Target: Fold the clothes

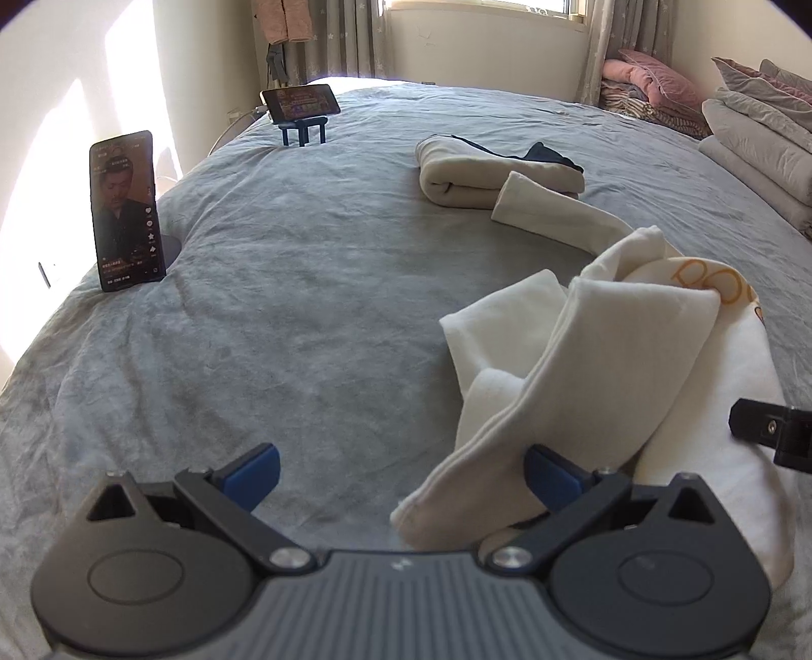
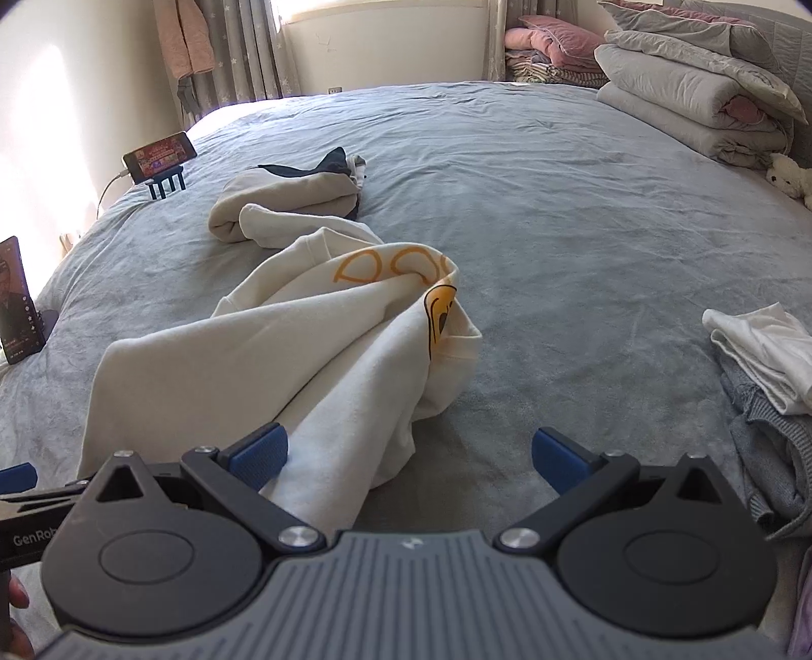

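Cream sweatshirt (image 1: 634, 355) lies crumpled on the grey bed (image 1: 304, 304); the left gripper (image 1: 401, 474) is spread wide, gripping nothing, a sleeve draped between its fingers. Right wrist view: the right gripper (image 2: 408, 454) gapes wide too, its left pad (image 2: 261, 457) against the sweatshirt.

home bedroom: grey-covered bed (image 2: 533, 203), stacked quilts (image 2: 685, 86), curtained window (image 1: 355, 35), probably jacket (image 2: 182, 35) hanging.
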A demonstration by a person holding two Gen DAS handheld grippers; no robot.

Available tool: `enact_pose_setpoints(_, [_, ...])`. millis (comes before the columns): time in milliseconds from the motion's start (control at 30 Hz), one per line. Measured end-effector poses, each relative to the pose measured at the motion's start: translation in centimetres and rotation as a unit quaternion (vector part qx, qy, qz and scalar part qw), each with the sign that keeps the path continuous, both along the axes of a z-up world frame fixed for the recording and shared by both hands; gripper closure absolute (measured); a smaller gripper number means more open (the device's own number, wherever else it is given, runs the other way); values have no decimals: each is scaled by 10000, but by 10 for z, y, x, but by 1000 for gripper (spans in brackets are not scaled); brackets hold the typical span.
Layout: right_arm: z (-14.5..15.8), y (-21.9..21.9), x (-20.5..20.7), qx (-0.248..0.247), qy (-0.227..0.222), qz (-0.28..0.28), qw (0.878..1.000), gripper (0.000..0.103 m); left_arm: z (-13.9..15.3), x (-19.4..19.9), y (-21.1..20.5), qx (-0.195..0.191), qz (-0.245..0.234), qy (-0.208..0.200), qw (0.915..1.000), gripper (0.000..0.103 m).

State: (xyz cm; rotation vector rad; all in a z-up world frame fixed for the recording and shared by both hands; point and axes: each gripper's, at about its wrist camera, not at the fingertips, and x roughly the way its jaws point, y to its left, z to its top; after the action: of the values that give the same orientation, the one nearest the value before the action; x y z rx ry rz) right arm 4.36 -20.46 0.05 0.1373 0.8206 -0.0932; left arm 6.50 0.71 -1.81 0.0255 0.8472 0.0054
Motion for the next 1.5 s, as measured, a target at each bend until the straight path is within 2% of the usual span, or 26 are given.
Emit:
enact_pose_setpoints(200, [-30,-4,10,200,393,-32,9990,0,-21,3,-6,117,-219,64,9997,0])
enact_pose_setpoints(333, [-38,-6,14,244,508,-34,9984,0,-27,5,-2,-32,-275,89,9996,0])
enact_pose_setpoints(433, [-42,-6,14,175,515,-2,9985,0,-33,8,5,-300,-282,194,9990,0])
enact_pose_setpoints(900, [-57,-8,5,-8,-71,378,9993,0,-36,4,9,-412,-432,-7,9982,0])
enact_pose_setpoints(1067, [-55,-9,7,39,-104,469,9988,0,-28,3,15,-764,-479,0,9959,0])
enact_pose_setpoints(1233, [-50,-9,4,82,-184,545,9983,1,-16,-5,12,-966,-759,-399,9916,1])
enact_pose_setpoints(1300, [-47,-8,2,81,-253,599,9979,7,-13,-8,11,-955,-768,-551,9909,10])
enact_pose_setpoints(1367, [-45,-6,0,111,-330,692,9970,22,-12,-9,11,-981,-750,-608,9905,15])
enact_pose_setpoints(1400, [-43,-4,-1,134,-363,740,9965,26,-12,-8,12,-1024,-754,-622,9899,17])
enact_pose_setpoints(1467, [-41,-2,-3,178,-406,845,9954,43,-11,-8,13,-1069,-764,-649,9892,21])
enact_pose_setpoints(1500, [-41,0,-3,193,-426,886,9950,47,-11,-8,13,-1076,-779,-682,9888,24])
